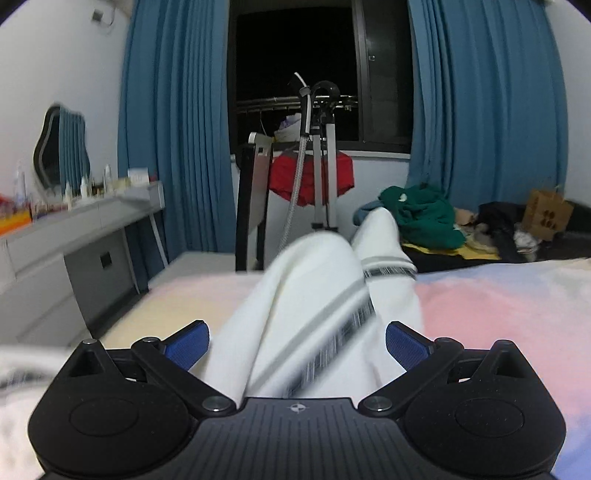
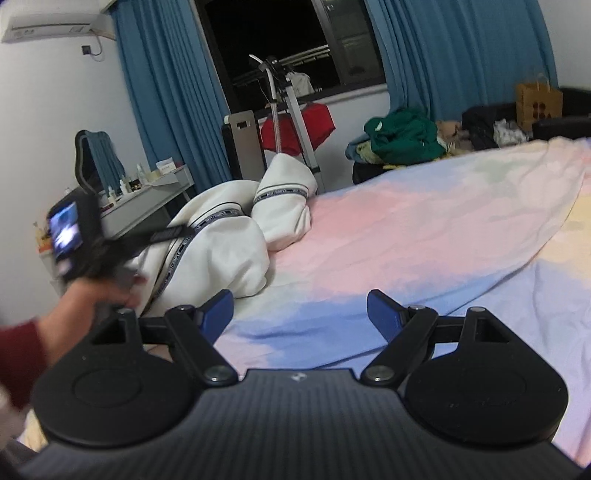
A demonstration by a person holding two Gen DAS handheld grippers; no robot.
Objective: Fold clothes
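Left wrist view: the left claw [image 1: 297, 341] is spread, the white striped garment [image 1: 314, 295] lying on the bed [image 1: 498, 306] between its blue pads, not pinched.

Right wrist view: the right claw [image 2: 300, 308] is spread over bare sheet, the garment [image 2: 229, 236] up-left of it.

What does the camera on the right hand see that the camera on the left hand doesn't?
Only the right wrist view shows the white air conditioner on the wall and the hand in a red sleeve holding the left tongs. Only the left wrist view shows white cloth lying between its open tongs. Both show the crumpled white garment with grey printed bands, the pastel pink-and-blue bedsheet and the blue curtains.
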